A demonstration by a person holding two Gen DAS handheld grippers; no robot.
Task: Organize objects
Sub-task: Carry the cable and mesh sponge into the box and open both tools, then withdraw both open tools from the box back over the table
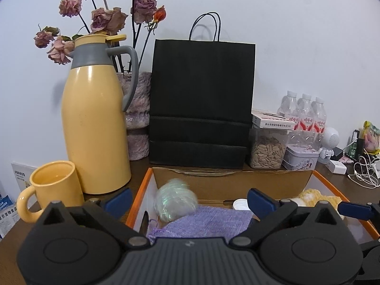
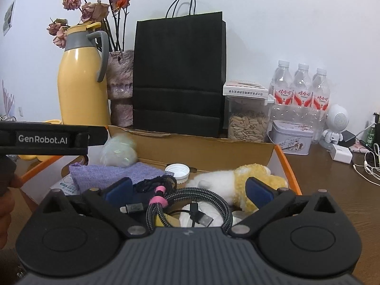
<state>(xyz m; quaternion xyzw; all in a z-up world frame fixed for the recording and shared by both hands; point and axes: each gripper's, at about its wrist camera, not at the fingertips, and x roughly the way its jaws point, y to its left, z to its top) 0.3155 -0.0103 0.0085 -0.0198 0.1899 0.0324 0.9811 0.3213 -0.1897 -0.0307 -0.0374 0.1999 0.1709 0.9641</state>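
An open cardboard box with orange rim [image 1: 140,190] [image 2: 288,166] sits in front of me. In it lie a blurred pale green iridescent ball [image 1: 174,199] [image 2: 118,153], a purple cloth pouch [image 1: 204,223] [image 2: 111,174], a white cap [image 2: 177,169], a yellow and white plush toy [image 2: 237,180] and a braided cable coil [image 2: 190,201]. My left gripper [image 1: 190,199] is open above the box's left part, with nothing between its fingers. My right gripper [image 2: 188,190] is open over the cable and plush. The left gripper's body [image 2: 47,140] shows at the left of the right wrist view.
Behind the box stand a yellow thermos [image 1: 95,118], a yellow mug [image 1: 54,187], a vase of dried roses [image 1: 139,116], a black paper bag [image 1: 201,99], a seed jar [image 1: 268,149], a tin [image 1: 300,158], water bottles [image 1: 301,116], a white robot figure [image 2: 334,123] and chargers with cables [image 1: 363,173].
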